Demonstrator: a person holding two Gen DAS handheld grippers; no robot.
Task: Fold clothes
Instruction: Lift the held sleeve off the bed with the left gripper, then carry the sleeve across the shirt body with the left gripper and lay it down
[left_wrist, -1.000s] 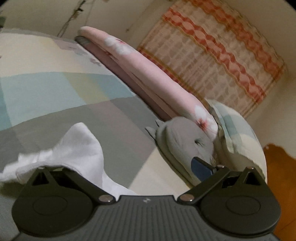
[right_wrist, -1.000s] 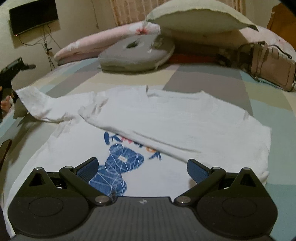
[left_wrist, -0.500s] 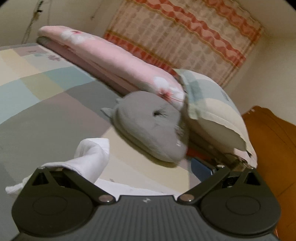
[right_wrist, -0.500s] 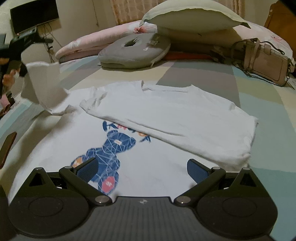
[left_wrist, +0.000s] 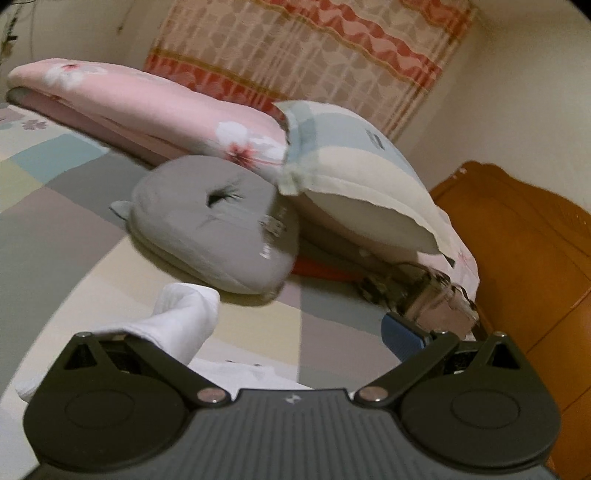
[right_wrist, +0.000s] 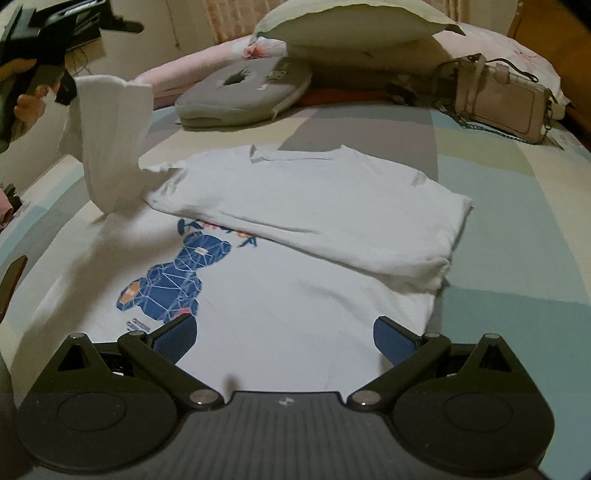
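Left gripper (right_wrist: 62, 79) has lifted the white printed cotton T-shirt (right_wrist: 295, 314)'s sleeve (right_wrist: 110, 140) higher; clamp unclear. Right gripper (right_wrist: 284, 338) hangs apart above hem. 2nd side fold underway.

I see a white shirt (right_wrist: 332, 206) with a blue bear print (right_wrist: 173, 280) on a bed (right_wrist: 509, 236) checked in grey, cream and pale blue. Behind it sit a grey cushion (right_wrist: 247, 92), a pink floral bolster (left_wrist: 147, 107) and a red-banded curtain (left_wrist: 314, 55).

Home bedroom, bed (right_wrist: 498, 206) with a pastel patchwork cover, pillows (left_wrist: 354, 184) piled against a wooden headboard (left_wrist: 517, 258), folded pink floral quilt (left_wrist: 147, 107), patterned red and cream curtain (left_wrist: 314, 59), beige handbag (right_wrist: 498, 103) on the covers
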